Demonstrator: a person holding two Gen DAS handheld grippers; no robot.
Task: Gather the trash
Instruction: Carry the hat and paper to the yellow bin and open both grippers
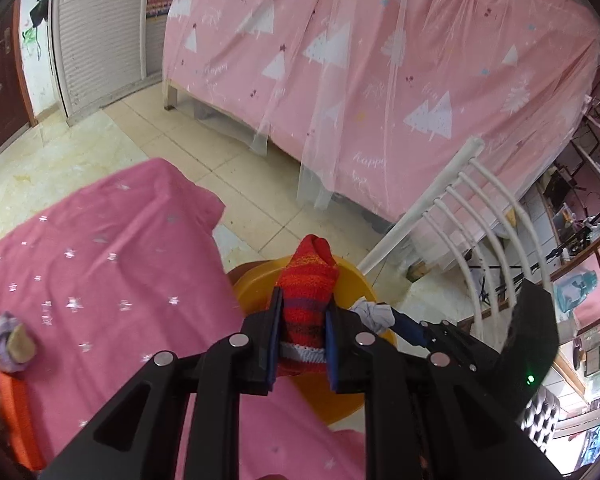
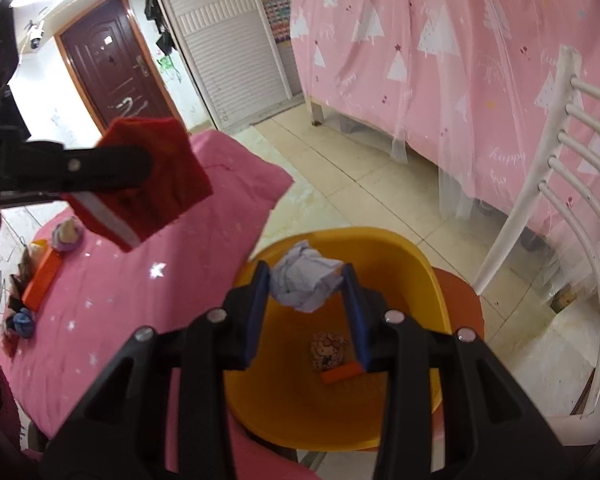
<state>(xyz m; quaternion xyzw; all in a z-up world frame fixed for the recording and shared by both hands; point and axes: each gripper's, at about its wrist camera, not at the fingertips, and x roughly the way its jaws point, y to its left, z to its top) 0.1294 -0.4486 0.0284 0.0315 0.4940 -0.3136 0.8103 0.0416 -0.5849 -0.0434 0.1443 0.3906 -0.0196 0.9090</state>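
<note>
my left hand-held gripper (image 1: pixel 300 332) is clamped tight on a red striped sock (image 1: pixel 309 280), its blue pads pressing the sock's sides near the white cuff, with the toe end sticking up past the fingertips. seen from my right wrist, that same left hand-held gripper (image 2: pixel 140 168) reaches in from the left with the sock (image 2: pixel 148 184) hanging over the pink-covered bench (image 2: pixel 112 300).

my right hand-held gripper (image 2: pixel 306 292) stands partly open around a crumpled ball of white paper (image 2: pixel 304 280), and both blue pads touch the ball's sides, so the paper is held between them. it hangs above the yellow bin (image 2: pixel 420 268), which stands on the tiled floor (image 2: pixel 352 184) just beside the bench's edge. in the bottom of the bin lie a small patterned wad (image 2: pixel 328 352) and an orange strip (image 2: pixel 340 374), next to each other.

from my left wrist the bin (image 1: pixel 256 284) shows just behind the sock, with the paper ball (image 1: pixel 374 314) over it to the right.

on the bench, well apart from the bin, sit a purple and beige lump (image 2: pixel 66 234), an orange box (image 2: pixel 42 280) and a blue lump (image 2: pixel 22 320). a white slatted chair back (image 2: pixel 560 184) stands to the right of the bin, before a pink curtain with white trees (image 2: pixel 440 60).
</note>
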